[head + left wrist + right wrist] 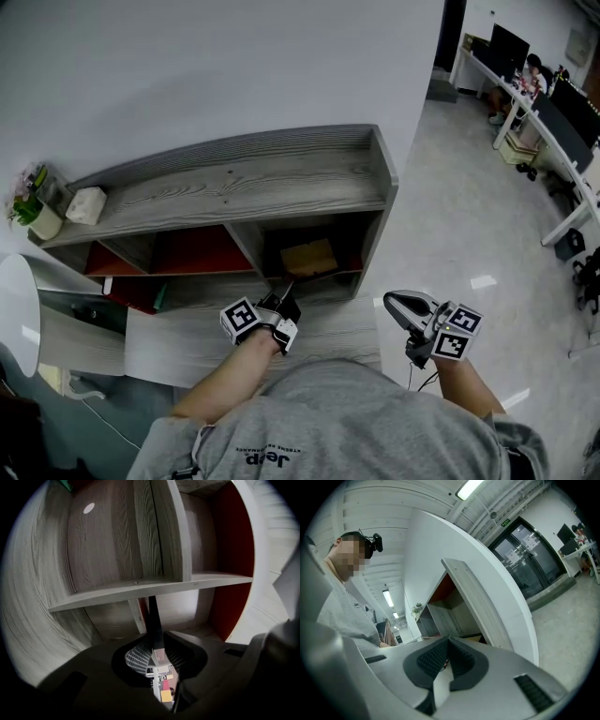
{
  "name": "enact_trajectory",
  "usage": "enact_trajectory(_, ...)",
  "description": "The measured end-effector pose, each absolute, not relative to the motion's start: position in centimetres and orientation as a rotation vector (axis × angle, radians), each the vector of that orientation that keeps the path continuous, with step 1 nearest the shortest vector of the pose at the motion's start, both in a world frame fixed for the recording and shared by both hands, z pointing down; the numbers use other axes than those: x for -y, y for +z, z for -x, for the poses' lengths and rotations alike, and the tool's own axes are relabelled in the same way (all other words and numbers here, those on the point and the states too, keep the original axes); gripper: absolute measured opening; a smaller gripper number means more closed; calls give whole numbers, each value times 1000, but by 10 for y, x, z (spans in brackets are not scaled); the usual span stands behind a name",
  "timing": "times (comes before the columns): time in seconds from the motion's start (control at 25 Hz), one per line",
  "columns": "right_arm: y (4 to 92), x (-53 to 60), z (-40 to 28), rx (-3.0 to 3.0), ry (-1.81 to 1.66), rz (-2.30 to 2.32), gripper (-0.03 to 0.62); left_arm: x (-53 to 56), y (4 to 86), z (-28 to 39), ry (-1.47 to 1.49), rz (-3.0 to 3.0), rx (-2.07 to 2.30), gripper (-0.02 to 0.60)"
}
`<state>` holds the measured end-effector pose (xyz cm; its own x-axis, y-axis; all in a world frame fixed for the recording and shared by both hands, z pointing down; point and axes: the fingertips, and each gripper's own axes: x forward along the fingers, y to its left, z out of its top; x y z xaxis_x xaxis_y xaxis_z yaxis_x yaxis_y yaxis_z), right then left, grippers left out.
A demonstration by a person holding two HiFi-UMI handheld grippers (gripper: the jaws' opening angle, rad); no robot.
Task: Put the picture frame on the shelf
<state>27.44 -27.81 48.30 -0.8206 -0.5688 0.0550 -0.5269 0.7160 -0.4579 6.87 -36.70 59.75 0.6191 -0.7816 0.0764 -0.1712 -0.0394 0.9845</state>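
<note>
Picture frame (154, 620) sits edge-on, clamped in the narrowly parted left tongs (157, 654). Its long axis runs straight ahead from them toward the shelf (140, 587), whose lower compartment opens just beyond. Right tongs (446, 657), closed on nothing, are off to the side.

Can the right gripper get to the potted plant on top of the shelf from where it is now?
Probably not without a step: the potted plant stands at the far left end of the shelf, while the right gripper, shut and empty, hangs off its right side.
</note>
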Motion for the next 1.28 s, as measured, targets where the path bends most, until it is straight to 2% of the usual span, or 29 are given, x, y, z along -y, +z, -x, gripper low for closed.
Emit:
enact_trajectory(0.48, 483, 282, -268, -2829, -720, 900, 17, 382, 578, -68, -638, -1472, 804, 92)
enact_trajectory(0.76, 484, 283, -263, -2835, -725, 889, 17, 395, 554, -67, -663, -1508, 796, 232)
enact_trajectory(0.96, 482, 284, -263, -2835, -717, 892, 17, 390, 554, -75, -500, -1738, 879, 317)
enact_trajectory(1.04, 482, 284, -264, -2834, -716, 897, 17, 387, 556, -78, -417, -1805, 932, 334)
enact_trajectory(1.28, 484, 284, -263, -2841, -714, 894, 17, 382, 562, -87, -72, -2075, 1142, 334)
